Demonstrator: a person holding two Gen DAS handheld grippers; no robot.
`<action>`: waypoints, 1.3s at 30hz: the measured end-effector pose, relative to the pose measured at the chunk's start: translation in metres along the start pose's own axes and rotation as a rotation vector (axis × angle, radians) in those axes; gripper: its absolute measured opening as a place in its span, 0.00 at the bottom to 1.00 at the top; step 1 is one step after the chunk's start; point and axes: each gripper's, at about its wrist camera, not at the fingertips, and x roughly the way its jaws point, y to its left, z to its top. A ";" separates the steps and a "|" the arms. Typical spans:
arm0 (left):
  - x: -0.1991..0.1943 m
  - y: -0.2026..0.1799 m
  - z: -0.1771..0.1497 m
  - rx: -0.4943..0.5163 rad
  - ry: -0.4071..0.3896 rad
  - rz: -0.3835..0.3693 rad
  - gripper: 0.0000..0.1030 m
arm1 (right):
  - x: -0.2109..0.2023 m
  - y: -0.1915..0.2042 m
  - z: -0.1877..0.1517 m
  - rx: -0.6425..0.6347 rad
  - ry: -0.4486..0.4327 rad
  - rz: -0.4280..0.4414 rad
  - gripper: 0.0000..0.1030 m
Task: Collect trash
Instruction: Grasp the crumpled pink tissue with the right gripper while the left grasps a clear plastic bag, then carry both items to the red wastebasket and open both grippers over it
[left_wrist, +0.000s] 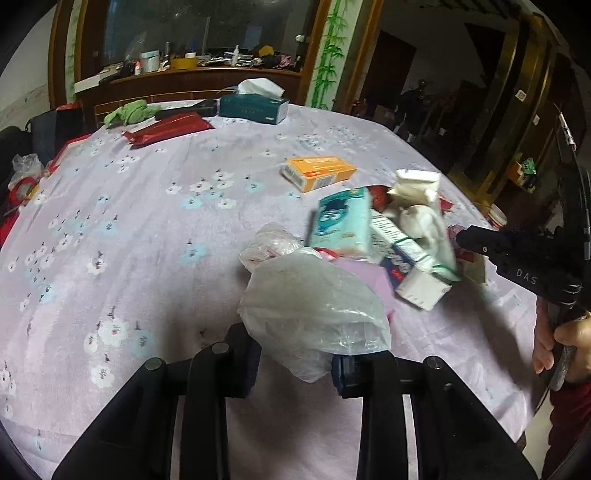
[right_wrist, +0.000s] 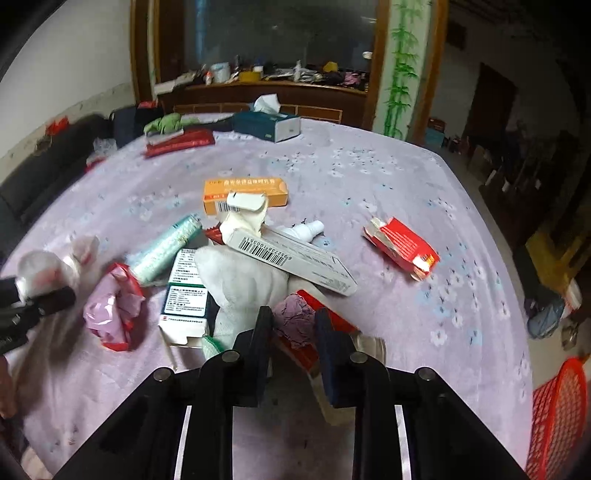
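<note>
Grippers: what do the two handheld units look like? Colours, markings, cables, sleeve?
Both are matte black plastic. The left gripper and right gripper share angular linkage arms with round pivot pins and dark blue pads inside the jaws. Seen from the left wrist, the right unit's body reads "DAS" in pale letters, with a thin black cable above it. The holding hand shows a dark red sleeve.

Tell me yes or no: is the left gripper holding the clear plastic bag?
Yes. In the left wrist view the left gripper has its fingers closed on the clear plastic bag, lifted above the tablecloth.
</note>
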 end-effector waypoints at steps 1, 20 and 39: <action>-0.002 -0.005 -0.001 0.008 -0.006 -0.009 0.28 | -0.007 -0.002 -0.003 0.027 -0.012 0.017 0.24; -0.001 -0.168 -0.014 0.279 -0.016 -0.220 0.28 | -0.128 -0.074 -0.104 0.384 -0.202 0.049 0.24; 0.027 -0.331 0.002 0.489 0.032 -0.352 0.29 | -0.189 -0.219 -0.162 0.615 -0.289 -0.006 0.24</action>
